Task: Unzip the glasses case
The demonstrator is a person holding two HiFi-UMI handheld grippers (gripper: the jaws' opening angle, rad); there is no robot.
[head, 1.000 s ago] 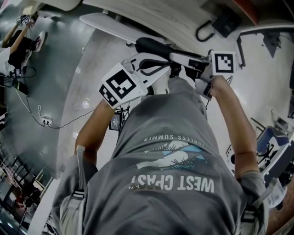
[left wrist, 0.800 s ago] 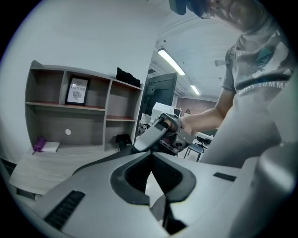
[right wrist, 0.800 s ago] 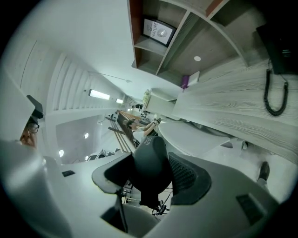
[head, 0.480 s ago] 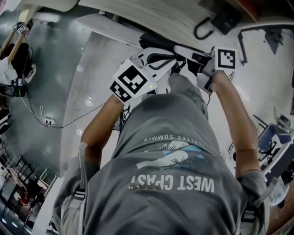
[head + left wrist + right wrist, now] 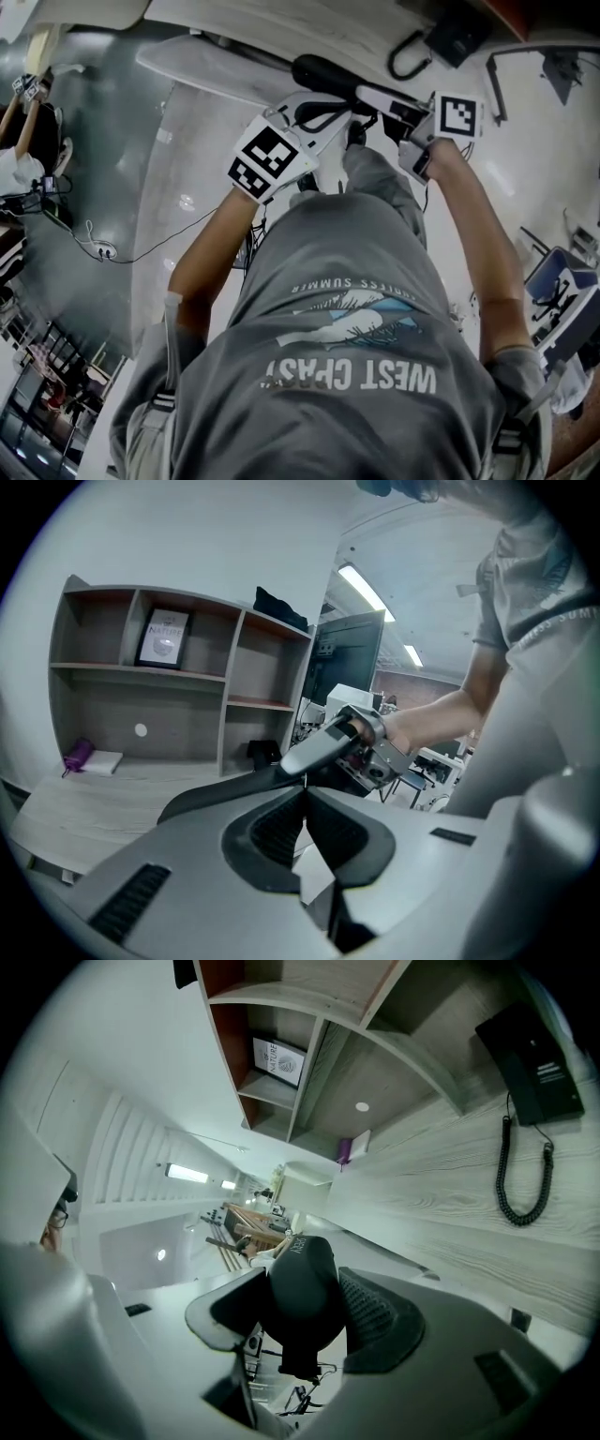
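Out ahead of the torso, over the surface [image 5: 84, 808]: glasses case [image 5: 298, 1283], clamped between the pads of my right tool [image 5: 305, 1321], arm outstretched. Left tool [image 5: 305, 794]: jaws together, tips at the case, elbow bent; zip tab not discernible to me.

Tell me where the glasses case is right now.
Right gripper view, centre: the black glasses case is clamped in the right tool, held up near the wooden shelf unit.
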